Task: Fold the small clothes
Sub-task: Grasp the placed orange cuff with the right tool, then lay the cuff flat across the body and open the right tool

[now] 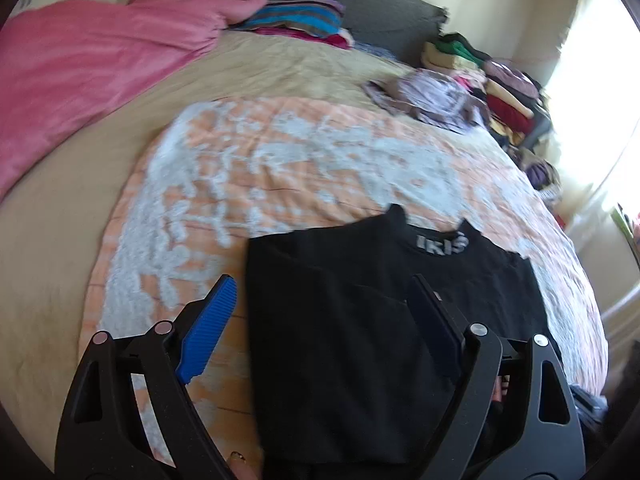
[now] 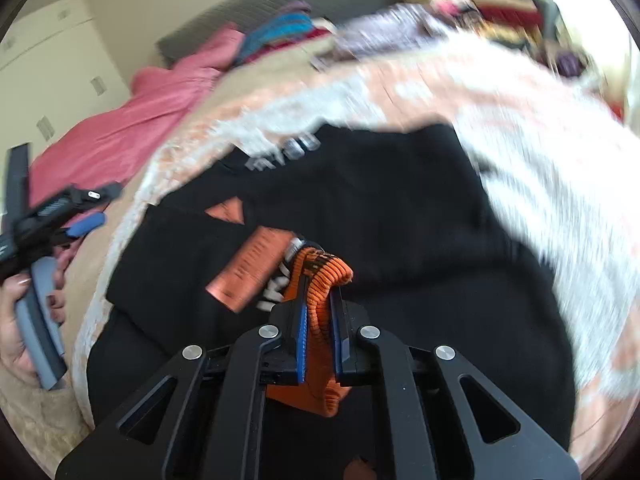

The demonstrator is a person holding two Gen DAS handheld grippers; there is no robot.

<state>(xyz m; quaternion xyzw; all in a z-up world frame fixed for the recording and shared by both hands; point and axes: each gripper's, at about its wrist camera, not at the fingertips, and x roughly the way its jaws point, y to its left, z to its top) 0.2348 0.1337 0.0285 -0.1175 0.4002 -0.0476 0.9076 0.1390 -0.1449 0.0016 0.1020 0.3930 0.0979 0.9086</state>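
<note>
Black garment (image 1: 360, 340) flat on quilt (image 1: 280, 160) at bed's near edge. Right gripper (image 2: 318, 300) clamped on orange knit cuff (image 2: 324, 280). Left gripper (image 1: 324, 300) wide, empty.

Black garment (image 1: 360, 340) with white neck lettering, flat on bedspread, orange ribbed edge (image 2: 320, 300) lifted

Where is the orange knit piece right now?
In the right wrist view, the orange knit piece is pinched in the right tool, low and centre, over the black garment spread on the orange-and-white quilt.
</note>
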